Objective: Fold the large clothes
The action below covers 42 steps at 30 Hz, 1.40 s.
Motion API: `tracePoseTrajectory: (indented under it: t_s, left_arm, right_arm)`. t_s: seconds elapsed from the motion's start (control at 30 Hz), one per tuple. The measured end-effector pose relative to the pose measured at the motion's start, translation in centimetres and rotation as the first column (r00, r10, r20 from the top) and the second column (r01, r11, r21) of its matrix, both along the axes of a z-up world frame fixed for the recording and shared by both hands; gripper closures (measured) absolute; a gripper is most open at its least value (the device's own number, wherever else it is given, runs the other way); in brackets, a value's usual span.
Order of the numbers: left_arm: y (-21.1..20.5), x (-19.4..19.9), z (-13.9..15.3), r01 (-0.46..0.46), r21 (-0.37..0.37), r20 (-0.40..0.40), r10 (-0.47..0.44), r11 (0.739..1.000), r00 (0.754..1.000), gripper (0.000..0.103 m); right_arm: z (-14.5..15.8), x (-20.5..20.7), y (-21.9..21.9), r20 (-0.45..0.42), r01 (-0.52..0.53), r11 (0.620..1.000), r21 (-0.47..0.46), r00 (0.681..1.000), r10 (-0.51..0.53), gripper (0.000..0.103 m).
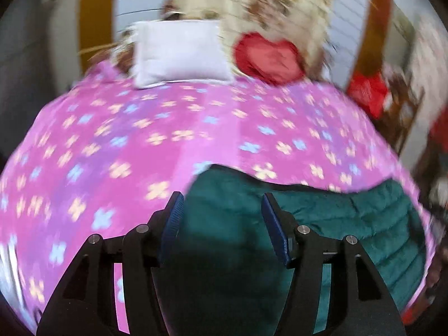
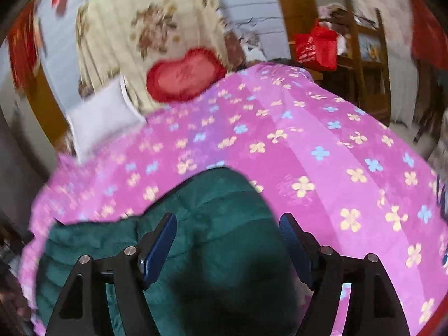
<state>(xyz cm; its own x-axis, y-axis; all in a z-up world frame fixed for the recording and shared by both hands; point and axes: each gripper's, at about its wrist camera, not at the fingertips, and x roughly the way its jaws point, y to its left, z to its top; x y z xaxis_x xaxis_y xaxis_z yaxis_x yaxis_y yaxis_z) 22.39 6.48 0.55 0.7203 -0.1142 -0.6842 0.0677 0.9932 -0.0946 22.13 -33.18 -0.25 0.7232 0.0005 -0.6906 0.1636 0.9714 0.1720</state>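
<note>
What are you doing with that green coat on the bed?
A person holds a gripper in each hand over a green puffy coat lying on a pink flowered blanket. The left gripper and right gripper are both open above the coat, gripping nothing. A white pillow and red heart cushion sit further back.

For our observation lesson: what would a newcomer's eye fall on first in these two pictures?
First, the pink flowered bedcover filling both views. On its near edge lies a dark green quilted garment, under the open left gripper and right gripper. At the far end, a red heart cushion sits beside a white pillow.
</note>
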Motion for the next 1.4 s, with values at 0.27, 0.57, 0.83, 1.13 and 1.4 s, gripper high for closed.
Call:
tracePoseTrajectory:
  t_s: [0.27, 0.57, 0.83, 1.13, 1.4]
  left_arm:
    - [-1.5, 3.2, -6.7, -0.053, 0.105, -0.160, 0.070, 0.993, 0.985, 0.045]
    - [-0.6, 2.5, -7.8, -0.218, 0.184, -0.129, 0.243, 0.959, 0.961, 0.031]
    - [0.5, 3.2, -7.8, -0.169, 0.088, -0.192, 0.183, 0.982, 0.964, 0.027]
    - [0.8, 0.8, -4.5, -0.197, 0.003, -0.046, 0.197, 0.980, 0.979, 0.027]
    - [-2.6, -1.8, -4.4, 0.027, -0.150, -0.122, -0.045, 0.988, 0.992, 0.026]
  right_arm:
    - [-7.1, 5.7, 1.8, -0.178, -0.093, 0.996, -0.012, 0.980, 0.090, 0.008]
    - [-8.3, 8.1, 4.3, -0.248, -0.197, 0.975, -0.106, 0.954, 0.165, 0.000]
    - [-7.4, 7.2, 3.2, -0.199, -0.173, 0.984, -0.047, 0.967, 0.161, 0.001]
    - [-0.7, 0.3, 4.2, 0.077, -0.114, 0.987, -0.110, 0.989, 0.123, 0.003]
    - [-2.0, -1.4, 12.4, -0.006, -0.366, 0.903, -0.225, 0.927, 0.374, 0.003]
